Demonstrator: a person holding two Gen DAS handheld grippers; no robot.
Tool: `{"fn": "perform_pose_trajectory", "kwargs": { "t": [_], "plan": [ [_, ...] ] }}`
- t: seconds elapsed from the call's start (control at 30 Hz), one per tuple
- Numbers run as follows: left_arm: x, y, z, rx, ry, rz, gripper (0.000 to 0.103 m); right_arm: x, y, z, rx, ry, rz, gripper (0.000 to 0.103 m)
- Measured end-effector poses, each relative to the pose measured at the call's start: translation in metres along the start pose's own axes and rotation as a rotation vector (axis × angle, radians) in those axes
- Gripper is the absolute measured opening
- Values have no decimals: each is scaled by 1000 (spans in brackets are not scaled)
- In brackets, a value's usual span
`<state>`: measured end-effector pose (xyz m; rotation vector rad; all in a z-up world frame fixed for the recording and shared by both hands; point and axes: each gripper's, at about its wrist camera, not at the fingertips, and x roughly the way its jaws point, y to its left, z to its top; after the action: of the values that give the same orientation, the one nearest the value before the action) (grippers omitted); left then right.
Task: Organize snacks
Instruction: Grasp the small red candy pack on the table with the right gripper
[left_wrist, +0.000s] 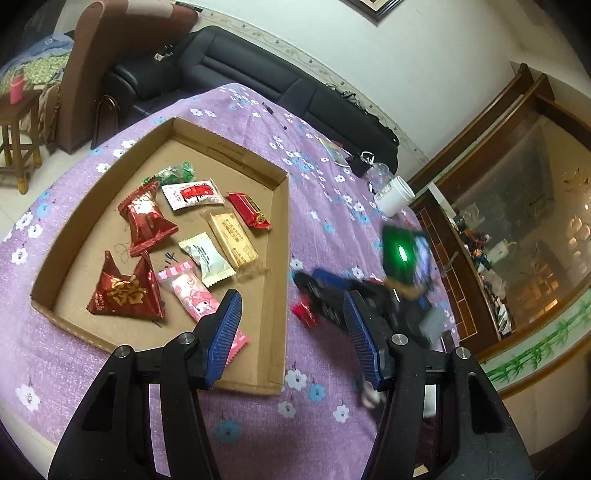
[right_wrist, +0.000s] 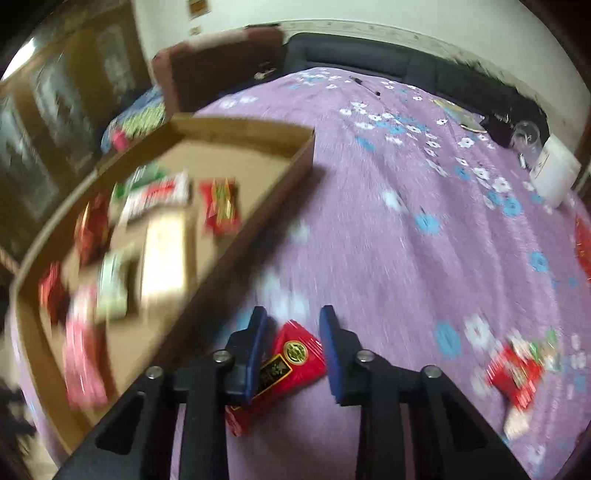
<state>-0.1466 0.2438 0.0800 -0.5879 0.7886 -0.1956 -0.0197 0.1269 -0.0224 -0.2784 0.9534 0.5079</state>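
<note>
Nearest in the right wrist view, the right hand-held gripper (right_wrist: 293, 354) points down at the purple flowered desk (right_wrist: 369, 240), its blue fingers (right_wrist: 334, 350) standing on either side of a red snack packet (right_wrist: 291, 365) with a gold emblem; the left pad lies against the packet, but a gap shows on the right, so nothing is clamped. Off to the right, another red wrapped snack (right_wrist: 513, 373) lies blurred on the cloth. In the left wrist view, the left hand-held gripper (left_wrist: 291, 332) hangs with its jaws well apart and nothing between them, over the near right edge of a shallow cardboard tray (left_wrist: 279, 258). Inside the tray lie several snacks: a pink packet (left_wrist: 192, 291) closest, a red pyramid pouch (left_wrist: 123, 291) beside it, then white (left_wrist: 207, 258), tan (left_wrist: 232, 240) and red (left_wrist: 147, 218) wrappers farther in. Beyond the tray, a white jar (left_wrist: 393, 194) stands near the desk's far edge.
</note>
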Motion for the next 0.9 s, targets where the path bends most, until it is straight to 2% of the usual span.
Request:
{"fn": "perform_pose_trajectory", "kwargs": {
  "t": [0.17,0.2,0.3,0.4,0.47,0.53,0.6,0.7,0.77,0.9],
  "plan": [
    [8,-6,-5,28,22,-15,57,-34,-22,-49,1,20,1,31],
    [10,-8,-7,44,30,-17,57,-44,-34,-58,32,13,26,31],
    [15,-20,-13,97,47,-14,57,-80,-80,-69,175,-83,95,32],
    [25,-32,-19,141,72,-15,57,-108,-127,-84,293,-164,33,33],
    [36,-40,-25,156,97,-23,57,-109,-147,-89,337,-155,1,33],
    [44,-47,-30,172,120,-28,57,-109,-158,-96,373,-147,8,33],
    [52,-57,-36,200,146,-30,57,-107,-161,-95,373,-161,8,33],
    [60,-68,-44,245,172,-19,57,-105,-159,-89,363,-197,19,40],
    [63,-75,-48,271,183,-12,57,-103,-156,-80,352,-225,34,44],
    [64,-86,-54,305,193,-4,57,-81,-151,-53,312,-232,6,45]
  ]
}}
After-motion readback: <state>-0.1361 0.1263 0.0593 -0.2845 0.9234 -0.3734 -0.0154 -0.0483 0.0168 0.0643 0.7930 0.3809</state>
